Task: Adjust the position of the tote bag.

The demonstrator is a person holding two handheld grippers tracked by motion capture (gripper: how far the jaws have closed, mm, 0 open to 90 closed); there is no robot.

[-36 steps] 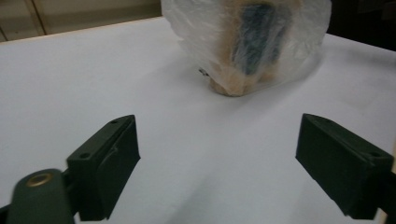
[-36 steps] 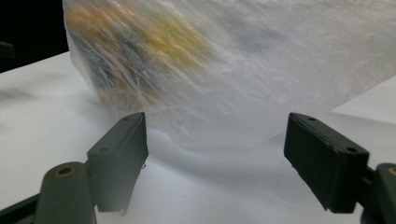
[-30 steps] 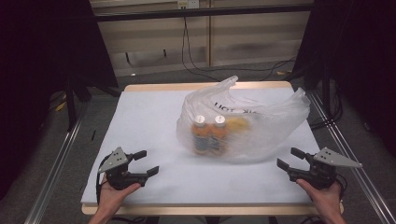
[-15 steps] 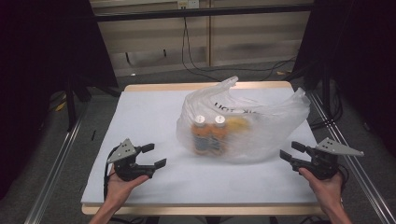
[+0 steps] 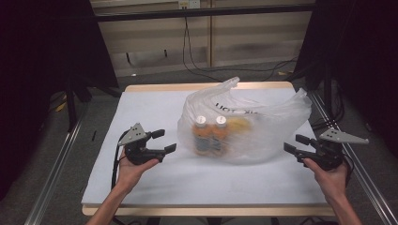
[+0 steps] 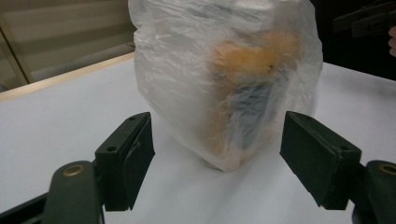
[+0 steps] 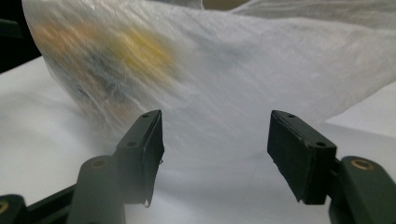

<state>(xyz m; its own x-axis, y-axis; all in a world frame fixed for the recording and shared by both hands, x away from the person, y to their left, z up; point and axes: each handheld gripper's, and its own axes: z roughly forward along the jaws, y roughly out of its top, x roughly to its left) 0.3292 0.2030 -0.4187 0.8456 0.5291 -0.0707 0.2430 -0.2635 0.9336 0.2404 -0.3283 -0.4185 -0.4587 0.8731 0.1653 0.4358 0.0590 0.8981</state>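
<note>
with jaws apart on left gripper (image 5: 159, 142) and right gripper (image 5: 294, 144), best to close in slowly on the plastic bag (image 5: 244, 124) (bottles (image 5: 210, 133) inside), pinching film only.

Two bare forearms enter from the near edge, each hand wrapped around a black two-jaw handheld gripper. The left hand (image 5: 133, 165) holds the black left gripper with grey three-cornered top plate (image 5: 164, 141) low over the near-left part of the surface, jaws spread apart and pointing right toward the centre; a black cable loops down beside the wrist. In the left gripper view (image 6: 217, 161) both black jaw pads stand wide apart, nothing between them. The right hand (image 5: 331, 174) holds the black right gripper with matching grey plate (image 5: 295, 143) at the near-right edge, jaws parted, pointing left. The right gripper view (image 7: 215, 149) shows its pads well separated, gripping nothing.
</note>
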